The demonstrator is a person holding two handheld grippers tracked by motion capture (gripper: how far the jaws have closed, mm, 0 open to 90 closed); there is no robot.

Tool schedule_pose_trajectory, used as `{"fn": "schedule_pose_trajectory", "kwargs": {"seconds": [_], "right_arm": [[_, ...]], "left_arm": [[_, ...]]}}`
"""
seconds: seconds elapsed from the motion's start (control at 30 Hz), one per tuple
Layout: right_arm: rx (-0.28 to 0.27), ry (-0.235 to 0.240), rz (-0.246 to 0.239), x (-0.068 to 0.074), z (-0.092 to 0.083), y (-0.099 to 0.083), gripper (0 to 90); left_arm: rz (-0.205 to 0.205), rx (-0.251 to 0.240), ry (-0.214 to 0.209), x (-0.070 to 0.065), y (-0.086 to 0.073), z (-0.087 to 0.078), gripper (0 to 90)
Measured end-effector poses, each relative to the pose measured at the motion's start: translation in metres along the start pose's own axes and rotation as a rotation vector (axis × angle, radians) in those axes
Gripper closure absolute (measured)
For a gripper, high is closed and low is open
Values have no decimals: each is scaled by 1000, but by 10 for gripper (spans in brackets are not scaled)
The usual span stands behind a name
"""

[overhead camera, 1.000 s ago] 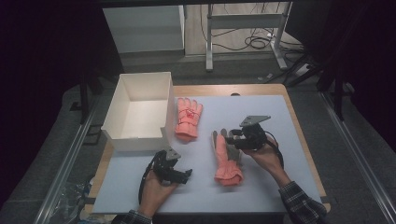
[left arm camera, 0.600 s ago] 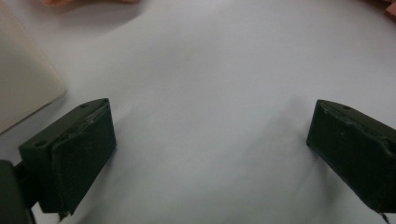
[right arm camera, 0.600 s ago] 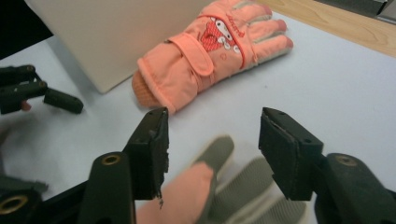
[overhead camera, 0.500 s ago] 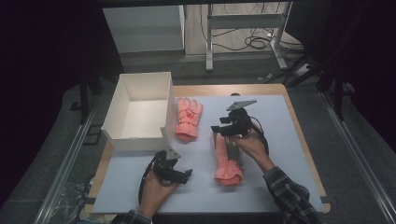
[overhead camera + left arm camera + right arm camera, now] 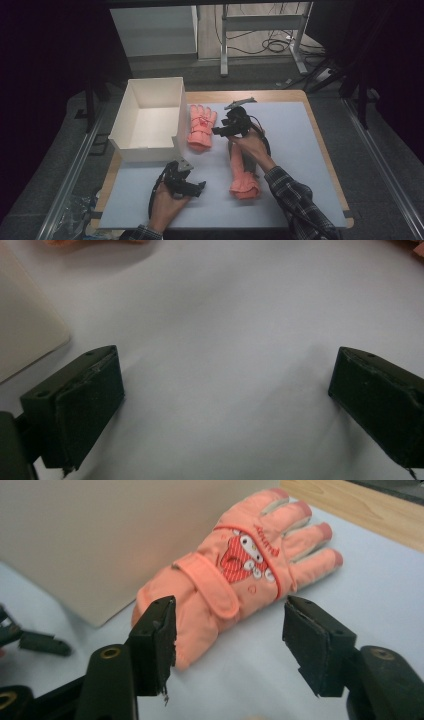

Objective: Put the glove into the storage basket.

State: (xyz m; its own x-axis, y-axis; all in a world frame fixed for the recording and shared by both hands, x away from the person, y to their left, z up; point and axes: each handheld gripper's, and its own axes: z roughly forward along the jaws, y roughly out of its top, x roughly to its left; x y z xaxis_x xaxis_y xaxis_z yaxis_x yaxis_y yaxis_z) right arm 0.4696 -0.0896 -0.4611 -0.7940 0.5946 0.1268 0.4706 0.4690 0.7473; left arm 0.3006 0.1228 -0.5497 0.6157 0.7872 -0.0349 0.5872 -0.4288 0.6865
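High view: the right claw [image 5: 220,131] is positioned over the light counter [image 5: 300,150], just beside the cuff end of the far glove [image 5: 201,126], with the near glove [image 5: 241,172] lying under the person's right forearm, behind the claw. The far glove lies flat on the counter, touching or nearly touching the side wall of the white box [image 5: 145,120], which stands beyond the glove from the claw. Right gripper view: the right claw [image 5: 227,640] stands partly open and its jaws have just been opening; nothing is gripped, and the cuff of the glove [image 5: 235,575] lies just ahead of the jaw tips, fingers pointing away. High view: the left claw [image 5: 192,187] rests low on the counter nearer the person, well apart from both gloves. Left gripper view: the left claw [image 5: 225,405] is wide open with bare counter between its jaws, and a corner of the box [image 5: 25,330] lies to its left.
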Motion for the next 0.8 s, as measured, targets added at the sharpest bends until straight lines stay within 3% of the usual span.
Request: {"fn": "schedule_pose_trajectory", "kwargs": {"seconds": [0.37, 0.6, 0.8], "right_arm": [[15, -43, 5, 6, 40, 29, 501], [46, -64, 17, 9, 65, 37, 461], [99, -123, 30, 7, 88, 42, 401]], "left_arm": [[-4, 0, -1, 0, 0, 0, 11], [-5, -2, -2, 0, 0, 0, 11], [-6, -2, -2, 0, 0, 0, 11]]}}
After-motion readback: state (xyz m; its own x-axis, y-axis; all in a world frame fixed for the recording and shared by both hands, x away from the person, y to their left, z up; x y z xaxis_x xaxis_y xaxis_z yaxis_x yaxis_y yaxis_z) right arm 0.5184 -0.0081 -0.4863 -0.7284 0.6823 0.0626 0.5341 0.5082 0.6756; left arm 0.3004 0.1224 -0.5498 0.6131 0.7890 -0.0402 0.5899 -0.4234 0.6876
